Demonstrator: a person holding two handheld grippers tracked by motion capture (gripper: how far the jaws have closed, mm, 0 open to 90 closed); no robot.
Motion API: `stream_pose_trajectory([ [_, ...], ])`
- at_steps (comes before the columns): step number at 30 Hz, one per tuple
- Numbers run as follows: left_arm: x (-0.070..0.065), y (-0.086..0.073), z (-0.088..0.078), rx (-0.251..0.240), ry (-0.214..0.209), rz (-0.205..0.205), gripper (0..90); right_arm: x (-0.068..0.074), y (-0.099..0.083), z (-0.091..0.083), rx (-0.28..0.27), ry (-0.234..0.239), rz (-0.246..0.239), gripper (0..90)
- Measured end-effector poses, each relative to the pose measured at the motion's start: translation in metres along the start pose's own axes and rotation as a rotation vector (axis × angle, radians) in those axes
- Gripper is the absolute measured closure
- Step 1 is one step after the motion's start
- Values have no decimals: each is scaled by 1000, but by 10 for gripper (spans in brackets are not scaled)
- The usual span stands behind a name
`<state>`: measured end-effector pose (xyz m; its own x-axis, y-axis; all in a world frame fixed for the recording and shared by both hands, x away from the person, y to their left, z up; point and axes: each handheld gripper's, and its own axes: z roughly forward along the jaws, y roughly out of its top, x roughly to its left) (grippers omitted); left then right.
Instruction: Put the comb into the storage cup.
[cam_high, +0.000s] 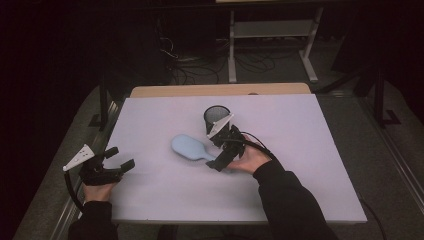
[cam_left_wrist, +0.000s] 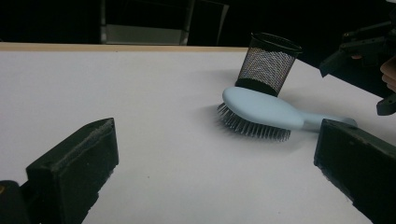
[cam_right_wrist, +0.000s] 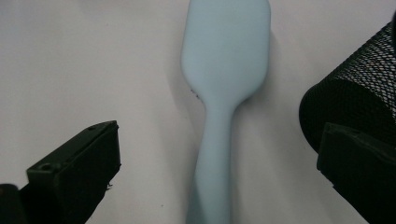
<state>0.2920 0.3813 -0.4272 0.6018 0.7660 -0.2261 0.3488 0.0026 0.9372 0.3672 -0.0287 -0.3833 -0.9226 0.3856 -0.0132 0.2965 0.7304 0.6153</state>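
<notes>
Pale-blue hairbrush waiting between spread jaws, mesh cup close by

Light-blue plastic is lying bristles-down near the middle of the white table, as a person's right gripper is hanging over the handle end of the hairbrush. In the right gripper view the jaws are standing wide apart with the handle running up between them, gripping nothing. The black mesh pen cup is standing just behind the brush, and in that same view it is crowding against one jaw. That looks like the main hazard: a jaw coming down on that side could clip the cup and tip or shove it, since wire mesh is light. The handle is also slim and smooth, so a closing pinch set off-centre could roll the brush onto its bristles or let it swing head-down when lifted. Over at the table's near left edge, the left gripper is resting in the person's hand, jaws spread and empty, well apart from the brush.
</notes>
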Motion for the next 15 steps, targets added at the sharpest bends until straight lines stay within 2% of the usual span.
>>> stream_pose_trajectory([
  [15,0,0,0,-1,6,0,0,1,5,21,41,8,-16,0],
])
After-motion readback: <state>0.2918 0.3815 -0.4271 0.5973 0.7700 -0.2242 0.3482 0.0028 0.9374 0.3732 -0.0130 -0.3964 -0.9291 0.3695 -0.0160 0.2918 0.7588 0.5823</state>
